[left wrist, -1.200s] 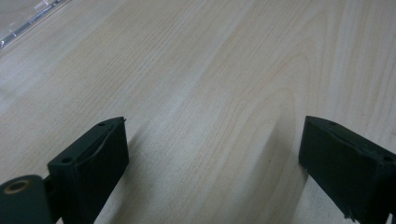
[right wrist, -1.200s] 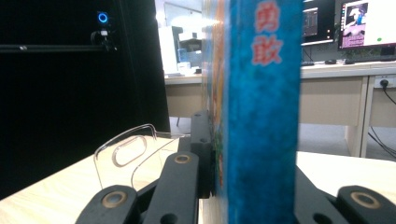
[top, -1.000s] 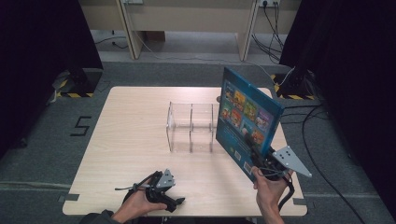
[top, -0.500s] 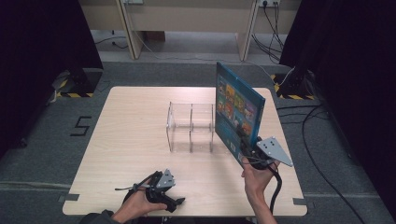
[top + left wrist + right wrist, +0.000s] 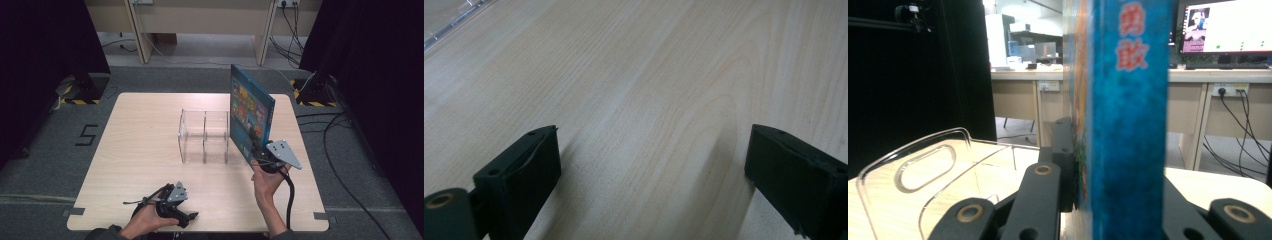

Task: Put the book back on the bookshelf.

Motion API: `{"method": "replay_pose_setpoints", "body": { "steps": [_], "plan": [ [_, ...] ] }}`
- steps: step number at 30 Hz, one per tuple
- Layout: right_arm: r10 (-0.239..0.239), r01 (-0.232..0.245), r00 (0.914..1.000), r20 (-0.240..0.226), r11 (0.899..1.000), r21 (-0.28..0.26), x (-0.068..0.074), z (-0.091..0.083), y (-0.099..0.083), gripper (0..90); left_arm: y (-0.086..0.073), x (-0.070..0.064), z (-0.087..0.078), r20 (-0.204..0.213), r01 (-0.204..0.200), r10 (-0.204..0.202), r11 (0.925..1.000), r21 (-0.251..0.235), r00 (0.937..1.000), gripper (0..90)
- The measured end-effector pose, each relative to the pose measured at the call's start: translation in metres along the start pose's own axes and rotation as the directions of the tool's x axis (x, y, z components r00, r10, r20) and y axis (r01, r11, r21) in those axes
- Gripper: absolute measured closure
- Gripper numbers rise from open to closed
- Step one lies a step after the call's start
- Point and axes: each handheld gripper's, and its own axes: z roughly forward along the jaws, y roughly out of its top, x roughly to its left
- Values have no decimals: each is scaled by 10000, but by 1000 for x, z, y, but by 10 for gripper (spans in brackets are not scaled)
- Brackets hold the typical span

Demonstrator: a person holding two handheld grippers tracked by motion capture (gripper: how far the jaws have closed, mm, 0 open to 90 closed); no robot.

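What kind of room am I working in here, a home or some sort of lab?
Most likely a lab or office set up for recording. A bare wooden table stands on grey carpet between black curtains, floor cables run to wall sockets, and the right gripper view shows desks with a lit monitor behind.

I am resting my left black two-jaw gripper [image 5: 187,217] low near the table edge, its jaws standing wide apart. My right black gripper [image 5: 260,156] is raised, its jaws clamping tightly.
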Motion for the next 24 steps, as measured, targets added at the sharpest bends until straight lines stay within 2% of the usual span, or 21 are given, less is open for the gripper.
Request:
{"method": "replay_pose_setpoints", "body": {
  "steps": [11, 14, 18, 24],
  "plan": [
    [-134, 129, 9994, 326, 9998, 160, -1, 8, -16, 826, 0, -1, 0, 13, -11, 11, 10000, 9, 10000, 67],
    [-343, 338, 9986, 415, 9994, 124, 0, 10, -21, 826, 0, -1, 0, 16, -14, 14, 10000, -2, 10000, 67],
    [-237, 237, 9984, 509, 9997, 4, 0, 11, -26, 826, 0, -1, 0, 20, -19, 19, 10000, 0, 10000, 67],
    [-319, 323, 9982, 517, 9994, -80, 1, 12, -28, 825, 0, -1, 0, 20, -25, 25, 10000, -10, 10000, 67]
  ]
}}
